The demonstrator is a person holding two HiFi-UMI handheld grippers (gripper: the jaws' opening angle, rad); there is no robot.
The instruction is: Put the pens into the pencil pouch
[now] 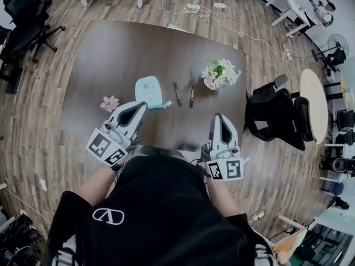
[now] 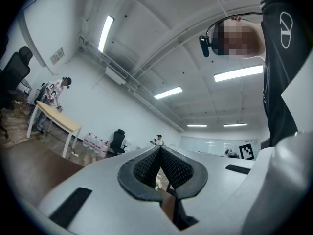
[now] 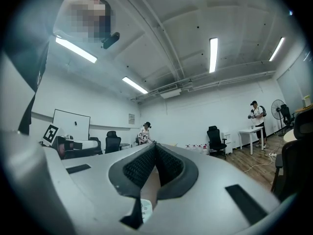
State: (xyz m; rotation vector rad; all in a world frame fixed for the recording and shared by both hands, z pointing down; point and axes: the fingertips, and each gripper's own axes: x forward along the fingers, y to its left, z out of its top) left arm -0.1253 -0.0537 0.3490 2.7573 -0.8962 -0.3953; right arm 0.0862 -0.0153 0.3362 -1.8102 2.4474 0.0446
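A mint-green pencil pouch (image 1: pixel 148 91) lies flat on the dark wooden table (image 1: pixel 111 54). Just right of it lie two dark pens, one (image 1: pixel 177 93) beside the other (image 1: pixel 192 96), both roughly lengthwise away from me. My left gripper (image 1: pixel 142 106) hovers near the table's front edge, its tips just short of the pouch, jaws shut and empty. My right gripper (image 1: pixel 218 117) sits front right, below the pens, also shut with nothing held. In the left gripper view (image 2: pixel 159 151) and the right gripper view (image 3: pixel 154 148) the pads meet, and both look out level across the room.
A pot of white flowers (image 1: pixel 219 73) stands right of the pens. A pink paper flower (image 1: pixel 109 103) lies left of the pouch. A black office chair (image 1: pixel 276 115) stands off the table's right side, more chairs (image 1: pixel 25 15) at back left. Cables run over the floor.
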